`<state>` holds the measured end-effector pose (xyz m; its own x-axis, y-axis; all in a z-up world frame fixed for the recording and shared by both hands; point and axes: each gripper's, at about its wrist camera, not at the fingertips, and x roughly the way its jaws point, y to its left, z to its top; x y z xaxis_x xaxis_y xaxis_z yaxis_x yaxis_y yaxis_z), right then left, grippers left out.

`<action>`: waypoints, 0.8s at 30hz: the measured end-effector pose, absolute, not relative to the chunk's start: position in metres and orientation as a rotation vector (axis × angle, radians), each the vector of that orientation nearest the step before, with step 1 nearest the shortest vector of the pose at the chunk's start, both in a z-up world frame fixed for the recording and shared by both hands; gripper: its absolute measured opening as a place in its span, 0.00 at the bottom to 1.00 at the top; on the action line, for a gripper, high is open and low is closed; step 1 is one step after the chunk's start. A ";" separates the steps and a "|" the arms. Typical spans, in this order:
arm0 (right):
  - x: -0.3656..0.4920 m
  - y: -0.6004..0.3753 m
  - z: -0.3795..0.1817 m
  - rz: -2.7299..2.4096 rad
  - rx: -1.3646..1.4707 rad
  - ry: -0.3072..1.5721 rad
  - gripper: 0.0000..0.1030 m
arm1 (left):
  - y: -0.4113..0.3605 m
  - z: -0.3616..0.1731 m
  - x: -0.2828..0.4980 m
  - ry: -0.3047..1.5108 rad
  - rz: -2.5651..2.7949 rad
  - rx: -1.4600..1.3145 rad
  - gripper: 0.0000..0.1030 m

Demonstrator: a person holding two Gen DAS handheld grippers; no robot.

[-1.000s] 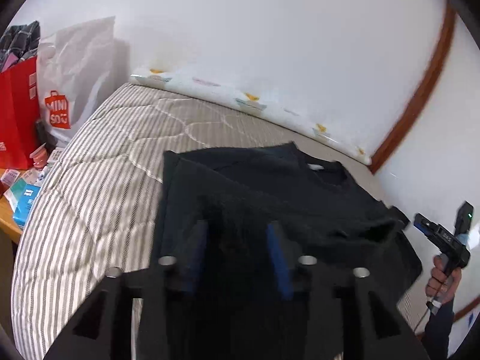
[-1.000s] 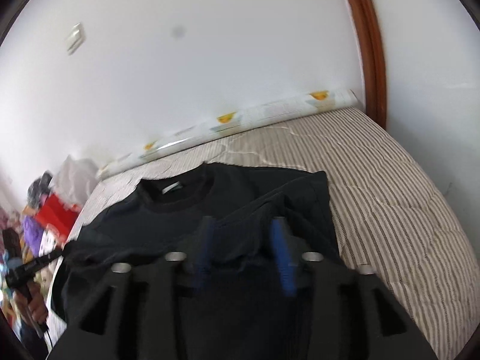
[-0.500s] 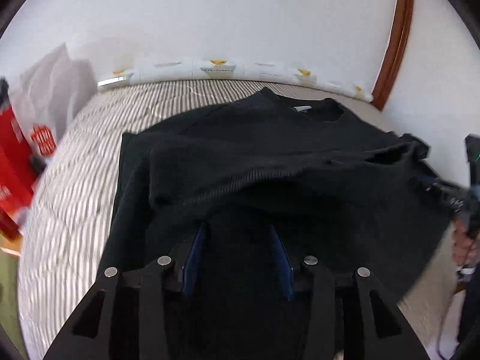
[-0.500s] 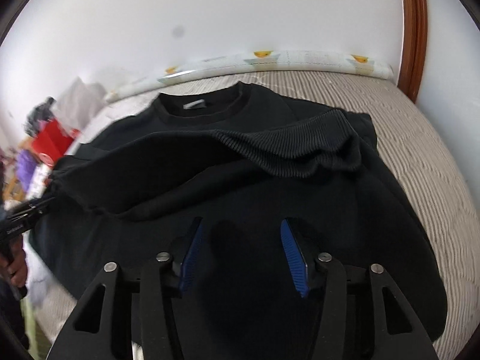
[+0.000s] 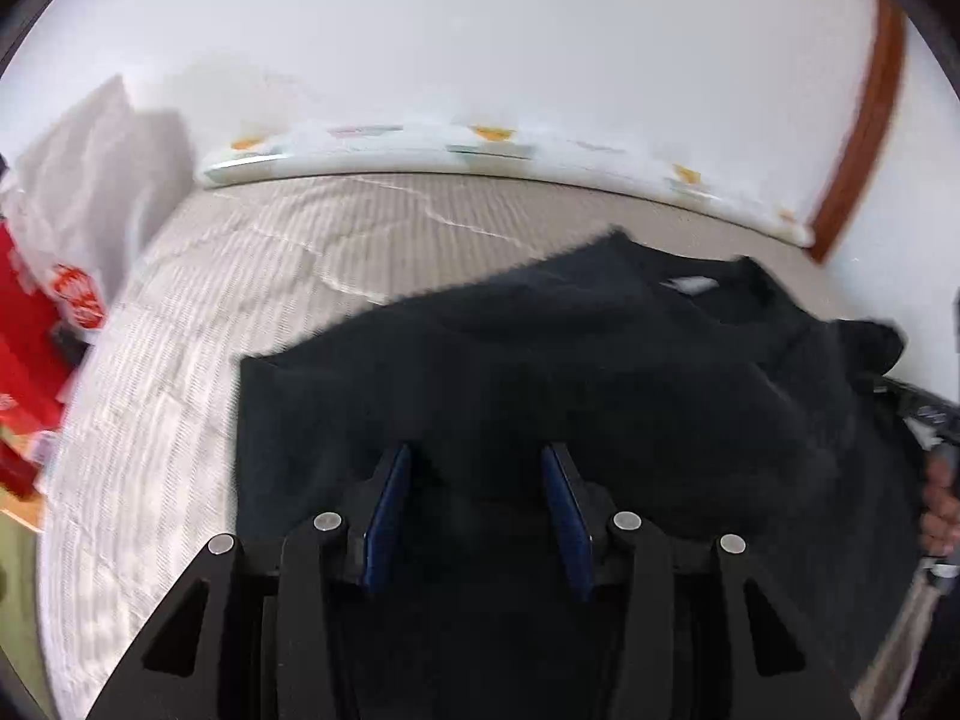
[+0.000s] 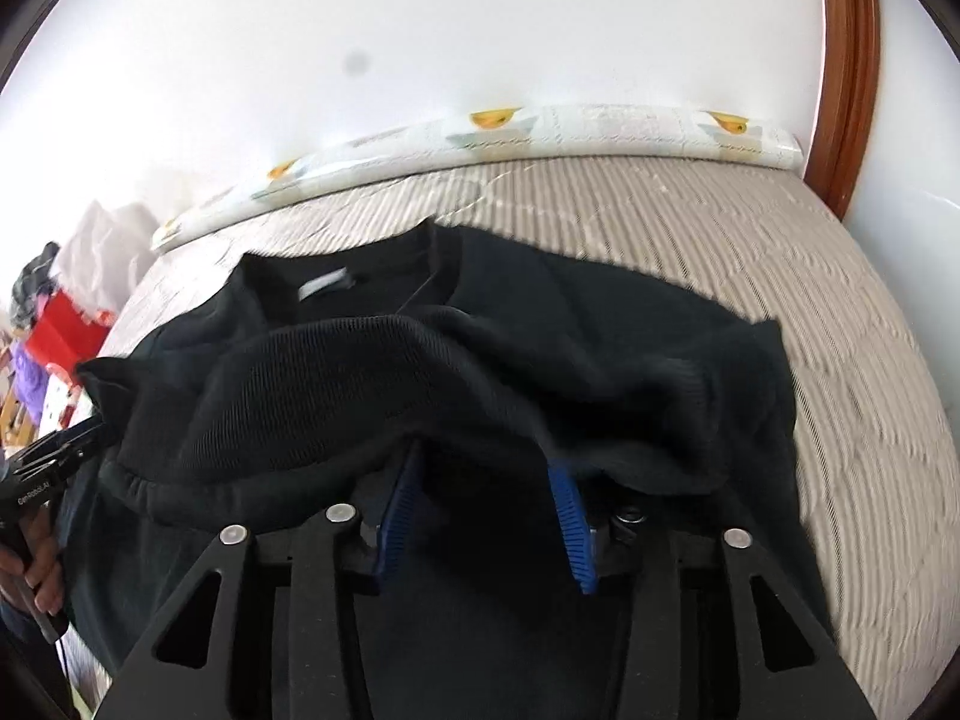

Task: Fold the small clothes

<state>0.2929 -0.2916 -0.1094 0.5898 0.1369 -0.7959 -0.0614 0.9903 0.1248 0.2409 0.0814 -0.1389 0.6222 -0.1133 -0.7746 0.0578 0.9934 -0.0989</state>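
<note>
Our left hand-held gripper has its blue pads spread wide with only dark cloth seen between them, and our right hand-held gripper is spread just as wide, its pad tips tucked under a raised fold of the black sweater, though we cannot tell whether either pad presses the fabric. The sweater lies across the striped mattress, neckline and white label toward the wall, its ribbed hem bunched up over its body. Beyond it we see a patterned roll along the wall and a red bag at the left.
</note>
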 end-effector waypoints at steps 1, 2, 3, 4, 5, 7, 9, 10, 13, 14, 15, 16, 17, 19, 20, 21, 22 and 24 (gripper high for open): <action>0.296 -0.293 -0.108 0.107 0.090 0.932 0.39 | 0.087 -0.139 0.245 0.905 -0.106 -0.091 0.40; 0.299 -0.297 -0.104 0.097 0.090 0.926 0.39 | 0.091 -0.139 0.245 0.910 -0.120 -0.117 0.40; 0.298 -0.302 -0.100 0.080 0.080 0.912 0.39 | 0.096 -0.137 0.244 0.910 -0.133 -0.138 0.40; 0.297 -0.305 -0.095 0.071 0.069 0.892 0.40 | 0.099 -0.135 0.241 0.905 -0.131 -0.136 0.41; 0.294 -0.309 -0.092 0.068 0.062 0.878 0.42 | 0.101 -0.133 0.239 0.898 -0.123 -0.124 0.41; 0.290 -0.322 -0.085 0.064 0.057 0.854 0.43 | 0.105 -0.128 0.234 0.881 -0.101 -0.085 0.42; 0.290 -0.332 -0.084 0.046 0.054 0.842 0.47 | 0.109 -0.125 0.233 0.867 -0.093 -0.063 0.47; 0.292 -0.339 -0.086 0.032 0.054 0.847 0.49 | 0.111 -0.126 0.235 0.870 -0.107 -0.060 0.48; 0.307 -0.345 -0.098 0.035 0.065 0.906 0.49 | 0.110 -0.130 0.248 0.901 -0.147 -0.047 0.48; 0.312 -0.346 -0.102 0.041 0.068 0.919 0.49 | 0.108 -0.132 0.252 0.911 -0.162 -0.034 0.48; 0.319 -0.345 -0.107 0.048 0.066 0.930 0.49 | 0.106 -0.136 0.259 0.928 -0.172 -0.009 0.48; 0.325 -0.344 -0.112 0.043 0.058 0.945 0.49 | 0.105 -0.141 0.263 0.940 -0.166 0.006 0.48; 0.329 -0.343 -0.116 0.041 0.053 0.957 0.49 | 0.104 -0.145 0.268 0.955 -0.157 0.009 0.45; 0.335 -0.342 -0.119 0.063 0.061 0.953 0.38 | 0.104 -0.149 0.272 0.958 -0.159 -0.016 0.31; 0.337 -0.341 -0.120 0.094 0.079 0.951 0.30 | 0.105 -0.147 0.270 0.937 -0.140 -0.014 0.12; 0.338 -0.338 -0.119 0.111 0.080 0.947 0.20 | 0.106 -0.143 0.268 0.914 -0.135 -0.017 0.09; 0.336 -0.337 -0.116 0.118 0.071 0.925 0.10 | 0.114 -0.138 0.266 0.885 -0.138 -0.053 0.09; 0.327 -0.346 -0.102 0.121 0.105 0.844 0.10 | 0.138 -0.127 0.261 0.793 -0.060 -0.180 0.09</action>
<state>0.3272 -0.3465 -0.1018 0.6586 0.1487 -0.7377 -0.0652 0.9879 0.1409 0.2609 0.1382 -0.1266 0.7012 -0.1208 -0.7027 -0.0140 0.9830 -0.1829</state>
